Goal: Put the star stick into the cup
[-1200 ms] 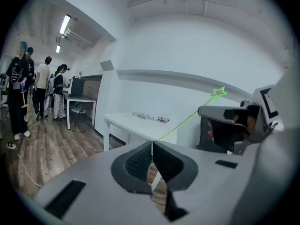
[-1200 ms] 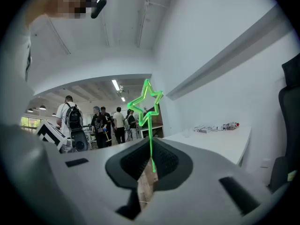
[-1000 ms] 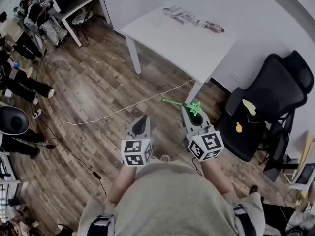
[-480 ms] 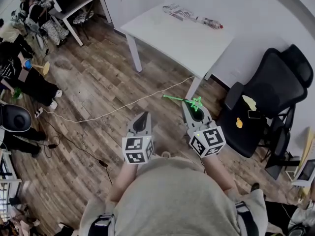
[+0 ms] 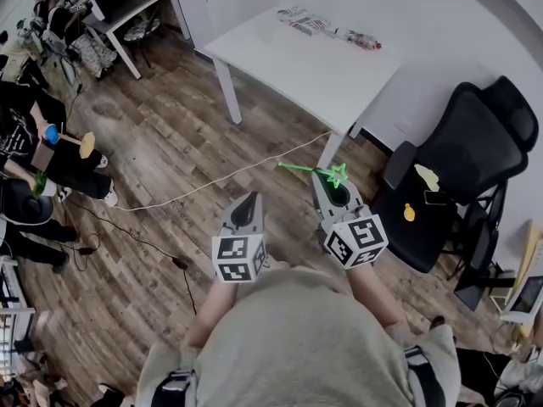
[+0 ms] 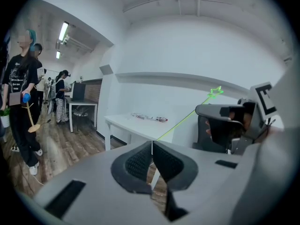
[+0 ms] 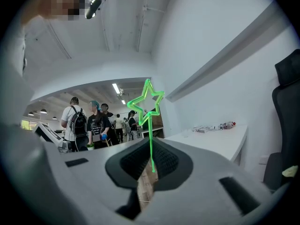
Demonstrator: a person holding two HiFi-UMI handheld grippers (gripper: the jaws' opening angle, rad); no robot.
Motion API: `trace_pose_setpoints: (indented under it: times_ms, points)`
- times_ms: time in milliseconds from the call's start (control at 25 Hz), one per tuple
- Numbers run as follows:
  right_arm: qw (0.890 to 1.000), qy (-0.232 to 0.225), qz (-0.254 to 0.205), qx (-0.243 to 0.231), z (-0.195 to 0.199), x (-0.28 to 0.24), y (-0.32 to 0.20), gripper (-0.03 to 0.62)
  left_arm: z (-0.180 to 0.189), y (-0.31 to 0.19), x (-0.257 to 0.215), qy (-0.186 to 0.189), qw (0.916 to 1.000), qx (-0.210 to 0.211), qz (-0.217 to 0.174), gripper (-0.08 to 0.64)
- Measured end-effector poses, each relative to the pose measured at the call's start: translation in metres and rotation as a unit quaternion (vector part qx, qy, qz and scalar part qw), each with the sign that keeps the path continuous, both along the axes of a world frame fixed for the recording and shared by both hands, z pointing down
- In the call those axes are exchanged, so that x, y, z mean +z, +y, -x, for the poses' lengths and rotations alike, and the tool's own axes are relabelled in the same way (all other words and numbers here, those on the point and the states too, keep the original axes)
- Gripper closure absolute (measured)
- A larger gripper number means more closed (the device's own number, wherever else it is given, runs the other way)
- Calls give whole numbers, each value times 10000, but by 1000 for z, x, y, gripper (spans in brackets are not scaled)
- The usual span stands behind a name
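Note:
My right gripper is shut on a thin green star stick. In the head view its star sits just past the jaw tips and the thin shaft reaches out to the left, above the wooden floor. The right gripper view shows the star standing over the closed jaws of the right gripper. My left gripper is held beside it, to the left, shut on nothing, as the left gripper view also shows. I cannot make out a cup among the small items on the white table.
Packets and a small bottle lie at the table's far edge. A black office chair stands to the right with yellow bits on its seat. A white cable crosses the floor. People stand at the left, near another desk.
Both grippers stay almost where they were, with the star stick still held. A person at the left has walked further into view.

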State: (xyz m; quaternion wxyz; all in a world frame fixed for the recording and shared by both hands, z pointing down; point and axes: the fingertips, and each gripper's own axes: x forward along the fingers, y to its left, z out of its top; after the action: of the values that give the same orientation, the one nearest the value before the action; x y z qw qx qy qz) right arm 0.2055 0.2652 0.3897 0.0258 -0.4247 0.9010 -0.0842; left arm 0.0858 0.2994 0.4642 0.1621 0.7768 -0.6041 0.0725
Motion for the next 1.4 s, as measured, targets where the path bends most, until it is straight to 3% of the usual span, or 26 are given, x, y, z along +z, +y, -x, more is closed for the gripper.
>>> trace_pose_setpoints:
  times_ms: [640, 1080, 1400]
  points:
    - [9999, 31, 148, 26, 11, 11, -49, 578, 10, -46, 14, 75, 9999, 0, 149, 551]
    - [9998, 99, 161, -100, 65, 12, -137, 578, 75, -132, 23, 206, 9990, -320, 213, 551]
    - [9997, 164, 183, 65, 105, 4, -213, 578, 110, -211, 13, 234, 9995, -102, 196, 551]
